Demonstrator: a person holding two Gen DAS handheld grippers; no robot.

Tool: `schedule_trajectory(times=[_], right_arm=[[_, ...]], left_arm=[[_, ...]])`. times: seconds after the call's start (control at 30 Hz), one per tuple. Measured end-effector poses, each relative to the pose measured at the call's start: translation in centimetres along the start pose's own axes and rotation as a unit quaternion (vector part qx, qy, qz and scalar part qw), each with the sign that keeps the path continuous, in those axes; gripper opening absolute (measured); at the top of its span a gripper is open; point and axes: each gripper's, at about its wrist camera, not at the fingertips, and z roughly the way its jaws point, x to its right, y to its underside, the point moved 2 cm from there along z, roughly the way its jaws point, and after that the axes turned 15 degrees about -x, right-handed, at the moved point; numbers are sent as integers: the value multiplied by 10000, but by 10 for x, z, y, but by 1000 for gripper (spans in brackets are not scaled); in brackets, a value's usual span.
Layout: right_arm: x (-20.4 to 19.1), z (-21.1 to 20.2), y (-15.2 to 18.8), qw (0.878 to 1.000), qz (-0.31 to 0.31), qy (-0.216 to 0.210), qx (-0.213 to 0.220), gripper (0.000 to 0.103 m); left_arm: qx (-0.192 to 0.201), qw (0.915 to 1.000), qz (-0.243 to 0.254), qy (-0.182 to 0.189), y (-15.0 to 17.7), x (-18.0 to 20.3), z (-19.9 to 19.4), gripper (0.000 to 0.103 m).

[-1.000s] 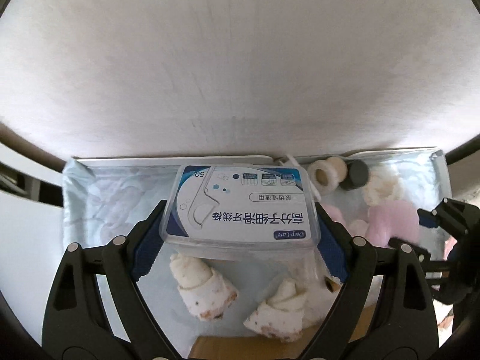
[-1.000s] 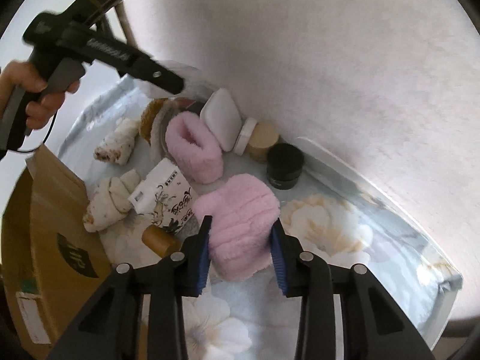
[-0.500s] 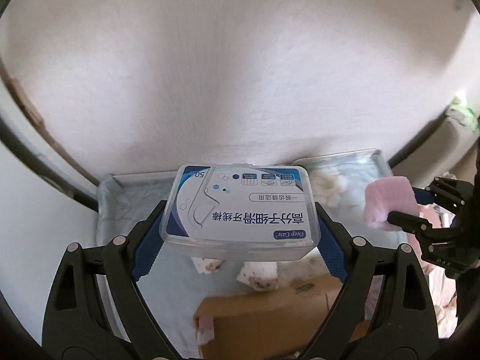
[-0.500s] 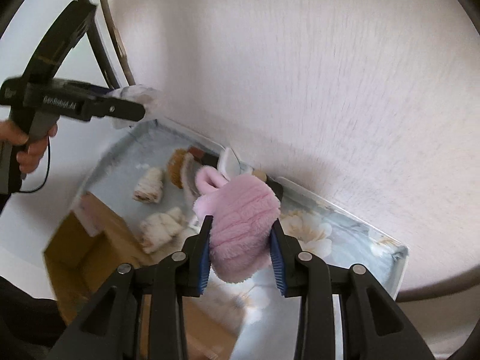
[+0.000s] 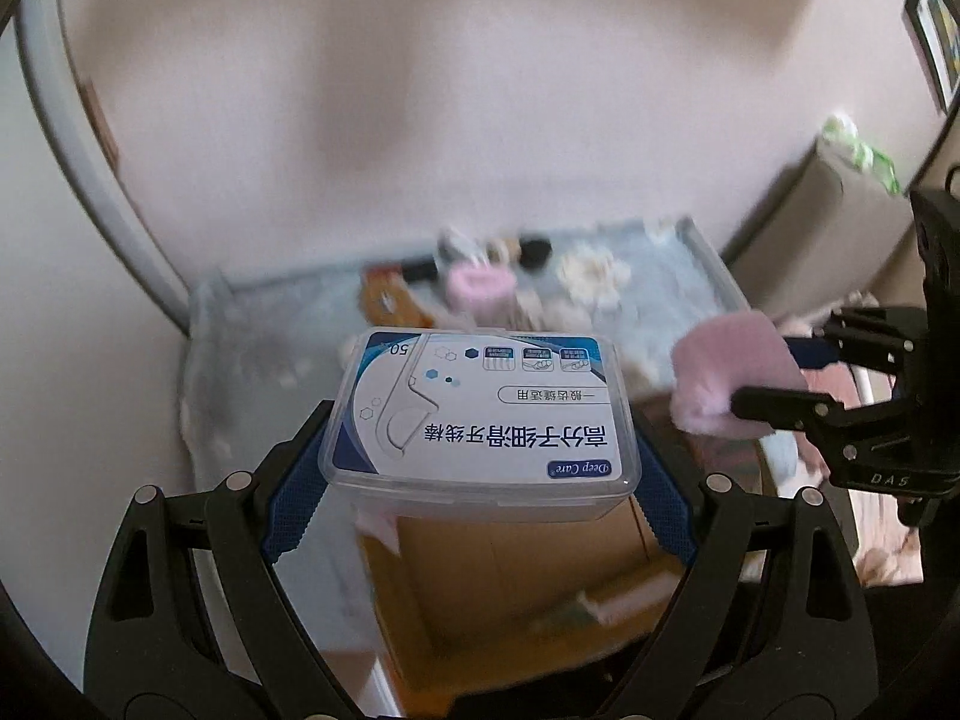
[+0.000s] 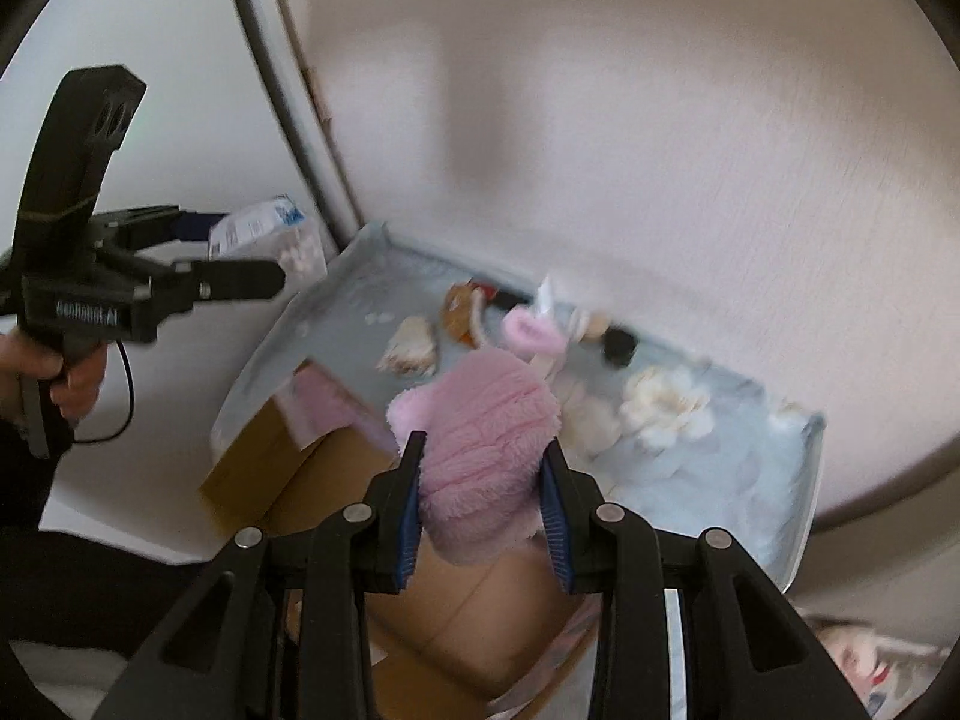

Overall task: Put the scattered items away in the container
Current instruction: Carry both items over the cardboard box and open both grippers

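My left gripper is shut on a clear plastic floss-pick box with a blue and white label, held high above the open cardboard box. My right gripper is shut on a fluffy pink slipper, also held above the cardboard box. The right gripper with the slipper shows at the right of the left wrist view. The left gripper with the floss box shows at the left of the right wrist view.
A table with a pale floral cloth stands against the wall. On it lie a second pink slipper, rolled cloths, a brown item and small jars. The view is blurred.
Both grippers have risen and drawn back from the table with their items. The table now looks farther away and the cardboard box lies below both.
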Motion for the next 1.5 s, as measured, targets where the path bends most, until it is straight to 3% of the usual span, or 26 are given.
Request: schedule_trajectory(times=[0.27,0.53,0.83,0.9,1.0,1.2,1.5], right_arm=[[-29,36,28,9993,-34,75,-371,32],[-39,65,46,9967,1,38,-815,32],[-34,69,46,9960,113,-21,-889,33],[-34,70,44,9956,155,-32,-926,45],[-31,71,43,9953,176,-12,-955,57],[-16,57,46,9966,388,99,-723,57],[-5,45,47,9975,594,-117,-373,57]], left_arm=[[-633,9980,-54,-15,47,8,64,88],[-912,9956,33,-211,67,6,100,88],[-873,9962,25,-58,64,6,95,89],[-864,9963,-20,27,63,5,91,103],[-900,9959,-50,-90,63,3,90,103],[-881,9960,-171,-56,68,-4,89,103],[-632,9975,-273,-178,62,-14,71,103]])
